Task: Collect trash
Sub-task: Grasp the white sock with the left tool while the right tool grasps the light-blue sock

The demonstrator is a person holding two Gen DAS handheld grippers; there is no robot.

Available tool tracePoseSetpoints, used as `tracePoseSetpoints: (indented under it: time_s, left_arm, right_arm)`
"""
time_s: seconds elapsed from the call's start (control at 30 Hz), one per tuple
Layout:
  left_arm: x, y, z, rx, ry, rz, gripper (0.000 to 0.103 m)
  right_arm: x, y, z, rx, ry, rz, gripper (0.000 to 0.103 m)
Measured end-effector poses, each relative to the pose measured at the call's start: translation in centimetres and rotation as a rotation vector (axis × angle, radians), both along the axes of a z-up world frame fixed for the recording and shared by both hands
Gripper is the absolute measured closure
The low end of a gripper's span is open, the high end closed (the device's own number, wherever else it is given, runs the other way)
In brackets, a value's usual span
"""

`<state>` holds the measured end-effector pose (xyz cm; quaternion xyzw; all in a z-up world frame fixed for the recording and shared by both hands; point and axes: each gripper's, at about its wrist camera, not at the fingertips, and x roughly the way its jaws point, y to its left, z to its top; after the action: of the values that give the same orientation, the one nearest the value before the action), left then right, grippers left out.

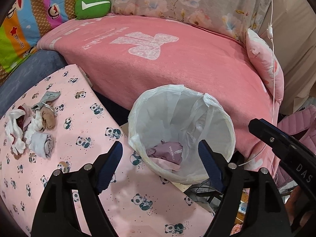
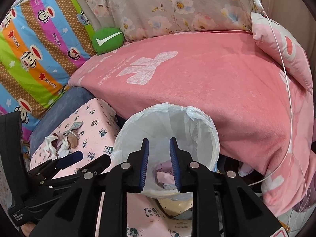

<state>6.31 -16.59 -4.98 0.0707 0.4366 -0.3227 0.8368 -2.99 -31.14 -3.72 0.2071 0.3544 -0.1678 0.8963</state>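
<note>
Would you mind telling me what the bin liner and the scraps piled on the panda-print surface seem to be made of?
The bin liner looks like thin, translucent white plastic film: it wrinkles, shines faintly and folds loosely over the rim. The scraps look mostly like soft matte tissue or cloth, white and beige, crumpled and rolled; which of the two is unclear. A thin ring among them glints, so possibly metal.

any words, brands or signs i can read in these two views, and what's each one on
"POLOWALK" on the purple wrapper inside the lined bin.
"DAS", cut off, on the black body of the right gripper.
"Daul frank", repeated, on the striped cartoon fabric.
White tick mark, a sign and no words, on the green cushion.
Pale script on the pink blanket: too faint to read.
Small white label on the left gripper's body: too blurred.
</note>
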Motion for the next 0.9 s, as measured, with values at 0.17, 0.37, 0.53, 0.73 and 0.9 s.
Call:
tracePoseSetpoints:
  time_s: [0.17,0.37,0.53,0.73,0.9]
  left_arm:
    - [0.8,2.1,-0.3,-0.007,0.004,0.041,0.028]
    - [2.5,5.5,-1.2,0.004,0.012,0.116,0.028]
    - [4.4,9.3,-2.1,0.010,0.032,0.193,0.028]
    - [6.7,14.0,-2.9,0.039,0.031,0.288,0.027]
    - [8.5,18.2,-3.6,0.063,0.022,0.378,0.020]
  right_arm:
    - [1.0,1.5,0.1,0.003,0.004,0.035,0.079]
    - [3.0,3.8,-0.3,0.003,0.015,0.083,0.078]
    - [5.8,7.3,-0.8,0.008,0.032,0.167,0.074]
    - [10.0,12.8,-1.8,0.013,0.054,0.283,0.068]
    - [13.6,17.7,-3.0,0.016,0.077,0.378,0.060]
